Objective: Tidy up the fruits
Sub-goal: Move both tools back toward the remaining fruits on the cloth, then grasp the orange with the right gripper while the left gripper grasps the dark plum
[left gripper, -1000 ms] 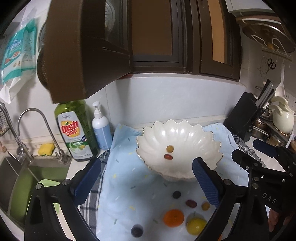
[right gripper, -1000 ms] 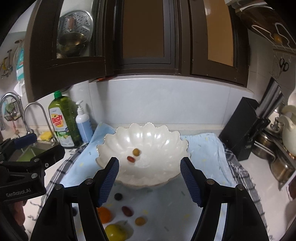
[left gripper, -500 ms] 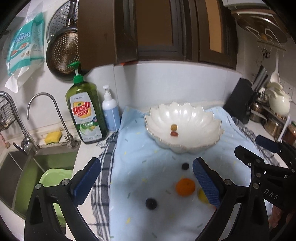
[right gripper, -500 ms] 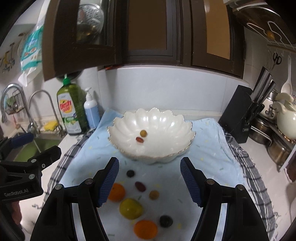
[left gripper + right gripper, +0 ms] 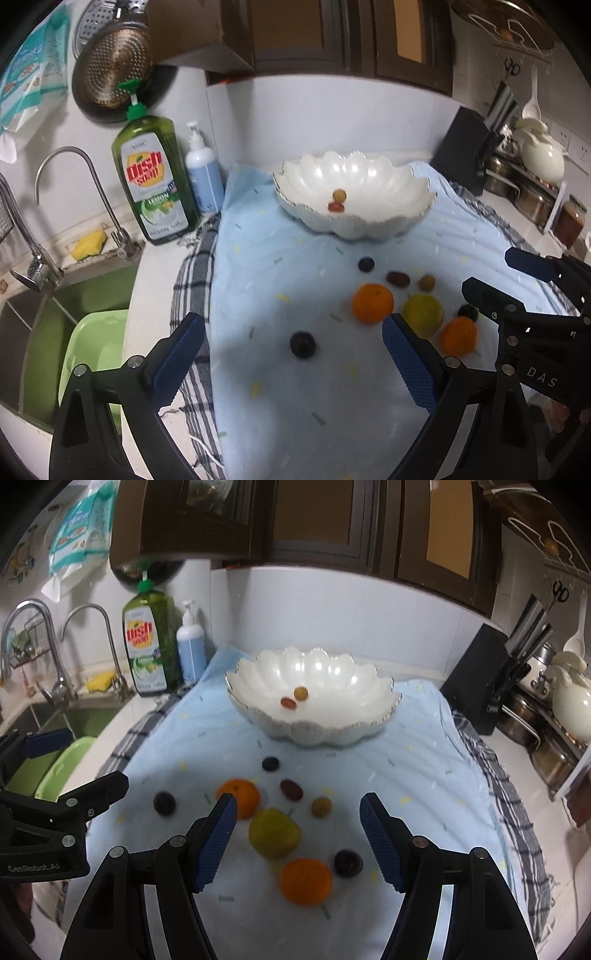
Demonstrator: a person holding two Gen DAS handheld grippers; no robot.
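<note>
Both grippers' jaws spread, empty — bare cloth [image 5: 258,288] left of fruit, bowl [image 5: 314,716] beyond.

The green bottle [image 5: 157,181] by the sink carries a red-and-yellow label reading "Dish soap", with "LEMON" lower down. The right gripper [image 5: 532,350] body shows white letters "DAS". The left gripper [image 5: 48,830] body reads "GenRobot.AI".

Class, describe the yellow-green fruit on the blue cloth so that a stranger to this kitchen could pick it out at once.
Find the white scalloped bowl on the light blue cloth. In front of it lies a cluster of loose fruit; the yellow-green fruit sits between two oranges. It is the largest piece and the only yellow-green one.
</note>
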